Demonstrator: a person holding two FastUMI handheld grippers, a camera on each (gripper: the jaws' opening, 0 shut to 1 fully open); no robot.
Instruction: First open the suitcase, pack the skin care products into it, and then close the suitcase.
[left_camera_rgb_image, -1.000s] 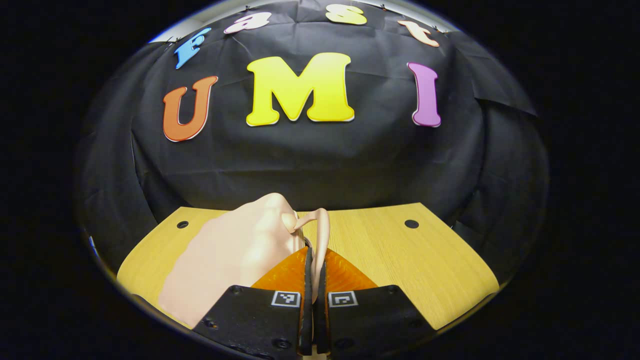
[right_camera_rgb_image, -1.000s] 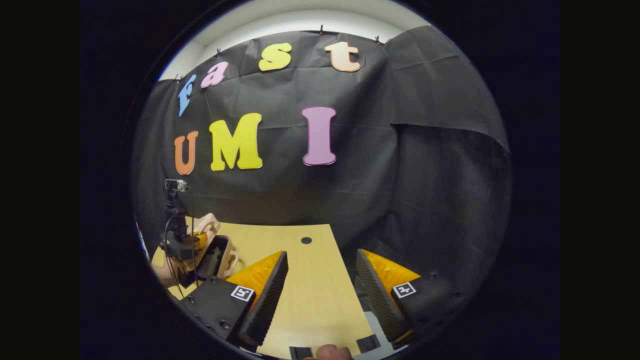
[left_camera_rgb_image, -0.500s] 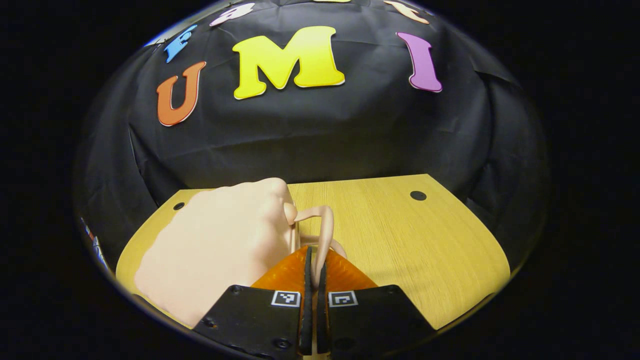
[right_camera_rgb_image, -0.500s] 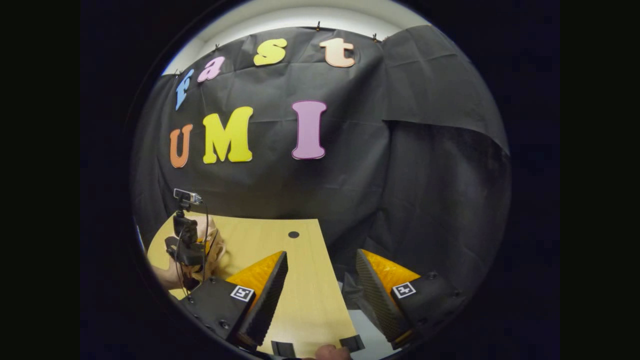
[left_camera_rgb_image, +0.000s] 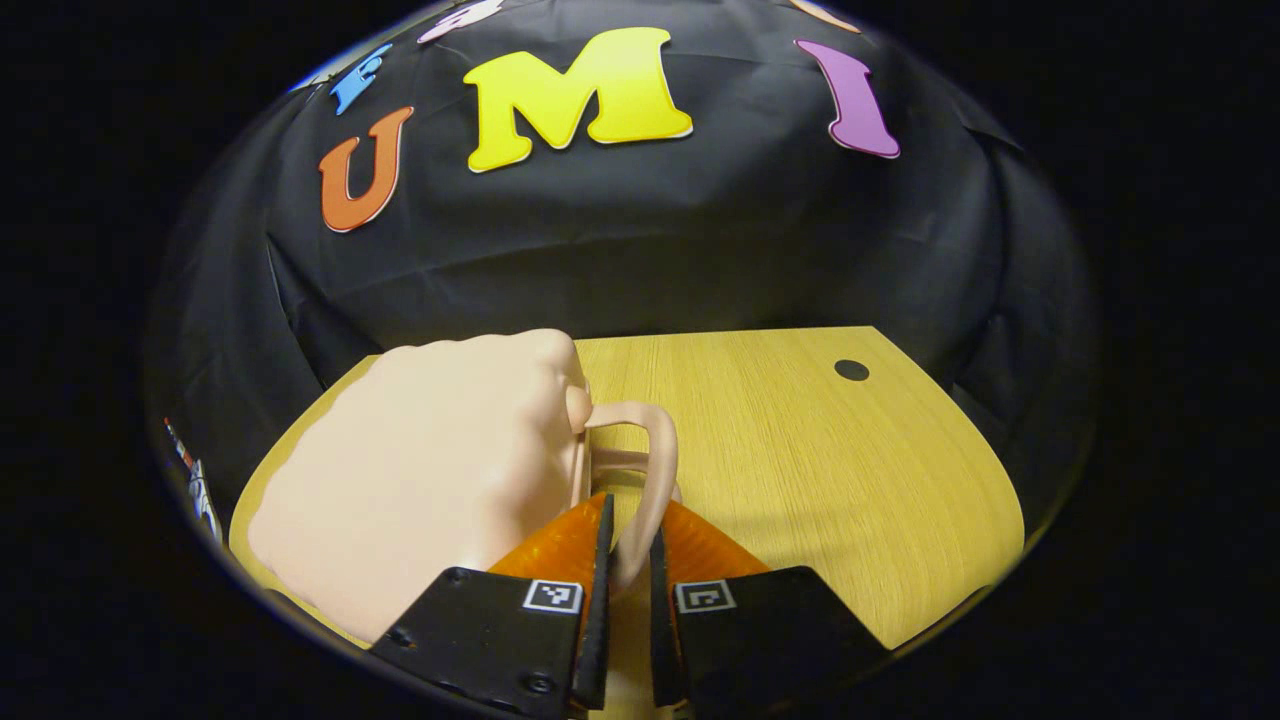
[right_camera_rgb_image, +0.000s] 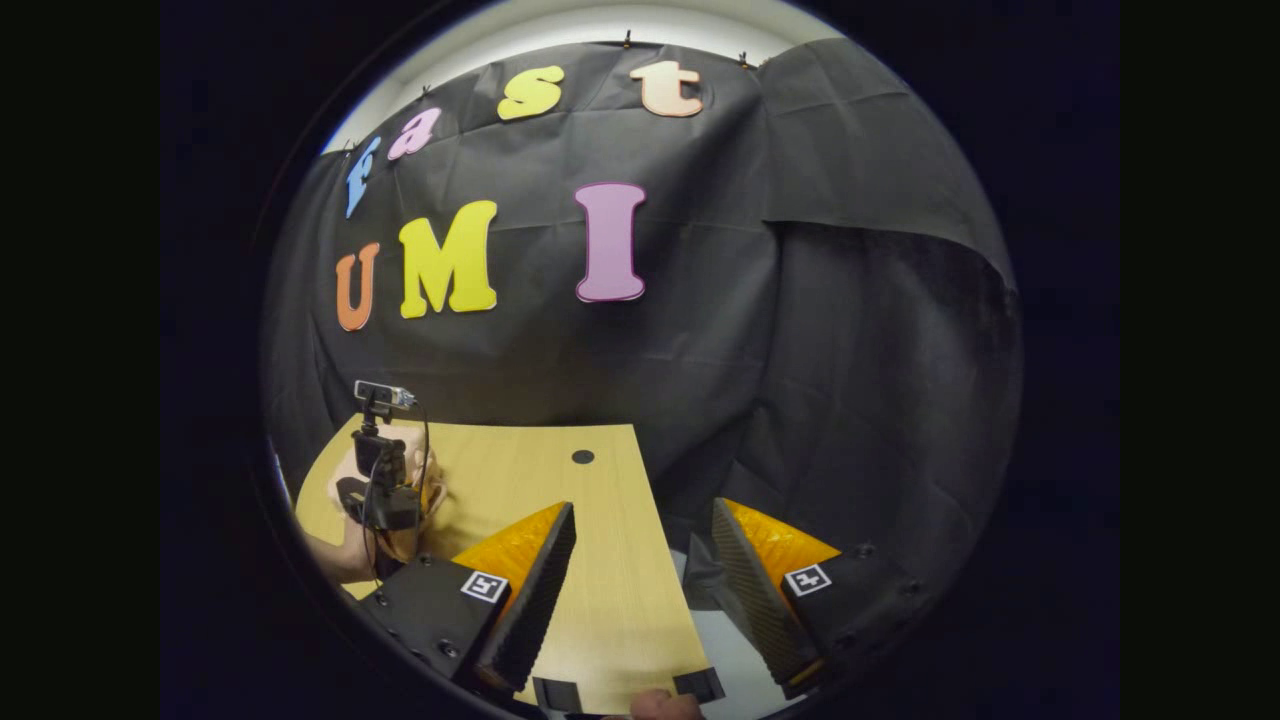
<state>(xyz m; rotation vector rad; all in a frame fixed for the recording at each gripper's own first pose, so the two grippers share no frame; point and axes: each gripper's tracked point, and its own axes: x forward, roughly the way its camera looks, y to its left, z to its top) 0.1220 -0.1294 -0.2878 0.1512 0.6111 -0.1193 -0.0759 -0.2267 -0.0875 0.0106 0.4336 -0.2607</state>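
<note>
Black cloth hangs behind a wooden table (left_camera_rgb_image: 800, 470) whose top has a small dark round hole (left_camera_rgb_image: 851, 369) near its far right corner. On the left part of that table, in your left gripper view, lies the pale pink suitcase (left_camera_rgb_image: 430, 470), lid down, its rounded shell facing you. Its looped handle (left_camera_rgb_image: 650, 465) sticks out to the right side of the case, and your left gripper (left_camera_rgb_image: 625, 560) has that loop between its fingers. The jaws stand slightly parted with the handle strap in the gap; whether both fingers press on it you cannot tell from this angle.

In your right gripper view, your right gripper (right_camera_rgb_image: 640, 575) hangs over the table's near right edge with its fingers spread wide and nothing between them. Farther off to the left in that view you can see your left gripper (right_camera_rgb_image: 385, 500) with its small camera on top, down at the suitcase (right_camera_rgb_image: 432, 482), of which only a pale sliver shows behind it. A fingertip (right_camera_rgb_image: 655, 705) peeks in at the bottom edge of that view.
</note>
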